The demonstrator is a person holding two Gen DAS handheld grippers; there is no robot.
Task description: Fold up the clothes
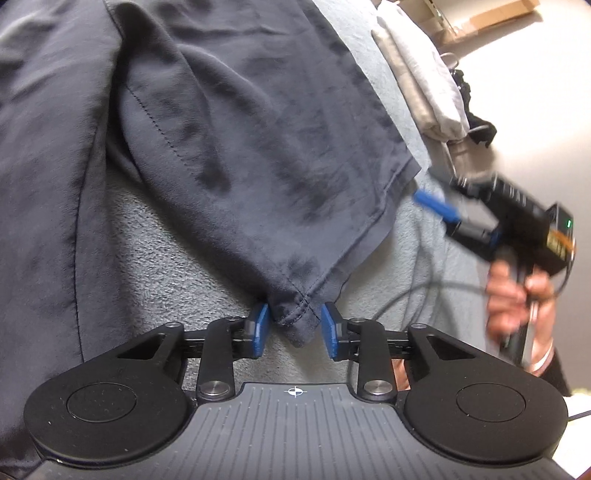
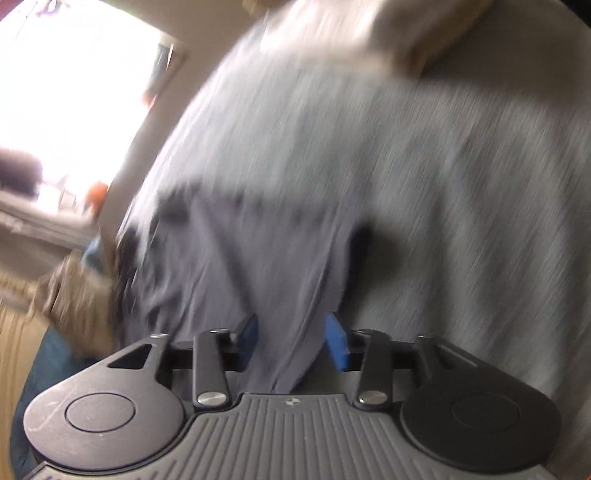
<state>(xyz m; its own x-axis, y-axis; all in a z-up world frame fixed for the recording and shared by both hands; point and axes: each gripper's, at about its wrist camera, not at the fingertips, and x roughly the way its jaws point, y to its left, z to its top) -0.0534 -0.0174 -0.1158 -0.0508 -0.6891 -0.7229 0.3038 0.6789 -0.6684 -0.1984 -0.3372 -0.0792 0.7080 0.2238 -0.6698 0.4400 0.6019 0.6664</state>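
A dark grey-blue garment (image 1: 229, 140) lies spread on a light grey fleece cover (image 1: 155, 266). One hemmed corner of it (image 1: 295, 317) hangs between the blue pads of my left gripper (image 1: 295, 325); the jaws stand apart with gaps on both sides of the cloth. My right gripper shows in the left wrist view (image 1: 436, 206), held in a hand at the right, off the garment's edge. In the blurred right wrist view a fold of the same garment (image 2: 280, 266) runs between the pads of my right gripper (image 2: 291, 336), which stand apart around it.
Folded white and beige cloths (image 1: 417, 81) lie stacked at the cover's far right edge. A black cable (image 1: 417, 291) crosses the cover near the hand. A cardboard box (image 1: 480, 18) sits at the back right. A bright window (image 2: 74, 81) shows at the left.
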